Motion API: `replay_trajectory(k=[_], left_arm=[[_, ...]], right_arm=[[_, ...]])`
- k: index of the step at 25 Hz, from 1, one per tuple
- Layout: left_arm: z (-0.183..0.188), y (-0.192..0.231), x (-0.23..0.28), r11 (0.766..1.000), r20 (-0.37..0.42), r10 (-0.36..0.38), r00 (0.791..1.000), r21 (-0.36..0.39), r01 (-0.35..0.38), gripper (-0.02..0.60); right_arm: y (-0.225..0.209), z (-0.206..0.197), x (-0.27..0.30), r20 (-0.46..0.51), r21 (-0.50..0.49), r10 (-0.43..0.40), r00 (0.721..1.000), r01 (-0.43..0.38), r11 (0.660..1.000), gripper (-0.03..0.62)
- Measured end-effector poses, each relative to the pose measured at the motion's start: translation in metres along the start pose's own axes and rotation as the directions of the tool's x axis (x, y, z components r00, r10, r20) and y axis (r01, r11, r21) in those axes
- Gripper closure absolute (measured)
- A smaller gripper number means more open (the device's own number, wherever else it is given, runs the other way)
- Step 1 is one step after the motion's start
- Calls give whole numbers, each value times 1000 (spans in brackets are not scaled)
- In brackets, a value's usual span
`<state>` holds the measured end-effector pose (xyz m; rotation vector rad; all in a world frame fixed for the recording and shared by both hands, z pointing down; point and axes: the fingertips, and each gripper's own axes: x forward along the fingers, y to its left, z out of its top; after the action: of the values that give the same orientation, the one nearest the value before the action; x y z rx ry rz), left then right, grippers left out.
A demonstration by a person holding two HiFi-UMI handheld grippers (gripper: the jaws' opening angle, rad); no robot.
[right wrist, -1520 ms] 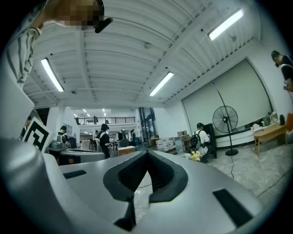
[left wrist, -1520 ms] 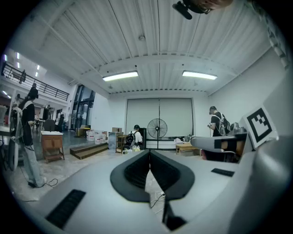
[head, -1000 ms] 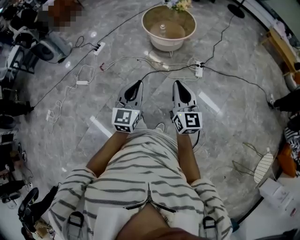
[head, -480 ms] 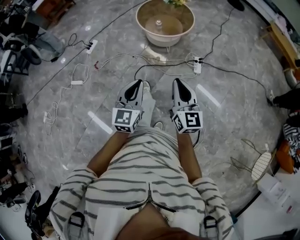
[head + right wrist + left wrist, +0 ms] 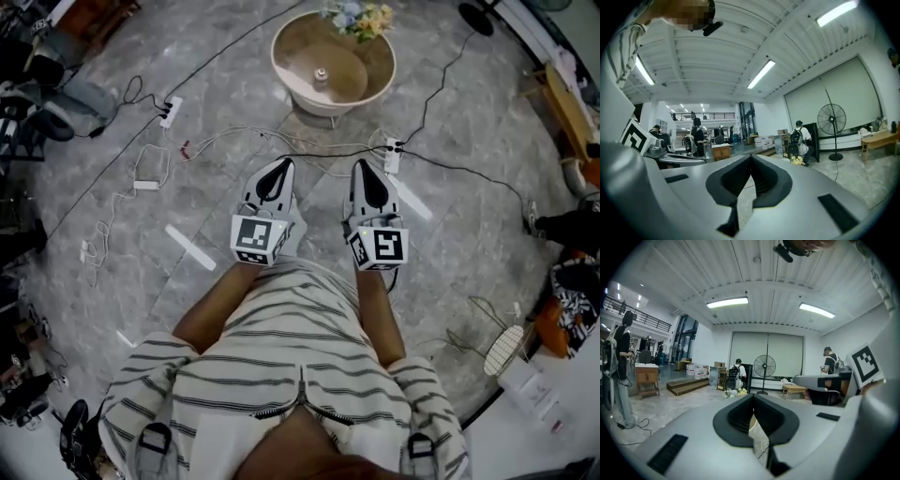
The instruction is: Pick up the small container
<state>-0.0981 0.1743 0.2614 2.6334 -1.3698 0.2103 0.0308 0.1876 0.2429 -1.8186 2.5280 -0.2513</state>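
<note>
Head view looks steeply down over a person in a striped shirt who holds the left gripper and the right gripper side by side above a grey marble floor. A power strip lies just beyond them. Each gripper's jaws are pressed together at the tips with nothing between them. The small container stands in the middle of a round rimmed table, well ahead of both grippers, with flowers at the table's far edge.
</note>
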Motion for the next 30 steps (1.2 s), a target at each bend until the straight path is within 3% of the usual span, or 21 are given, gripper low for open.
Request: replay_trajectory(k=[6, 14, 24, 30], left_arm=[[17, 49, 68, 999, -7, -34, 999, 4, 34, 583], [14, 79, 123, 996, -47, -86, 995, -12, 86, 583], [-5, 104, 182, 999, -90, -41, 995, -21, 39, 584], [-21, 105, 224, 1000, -114, -14, 993, -29, 11, 584]], right_arm=[[-17, 10, 79, -34, -16, -34, 999, 33, 999, 586], [-29, 13, 140, -51, -24, -52, 997, 50, 998, 586], [-72, -4, 193, -73, -7, -48, 996, 48, 999, 586], [-98, -29, 221, -96, 1, -1, 995, 1, 1000, 586]])
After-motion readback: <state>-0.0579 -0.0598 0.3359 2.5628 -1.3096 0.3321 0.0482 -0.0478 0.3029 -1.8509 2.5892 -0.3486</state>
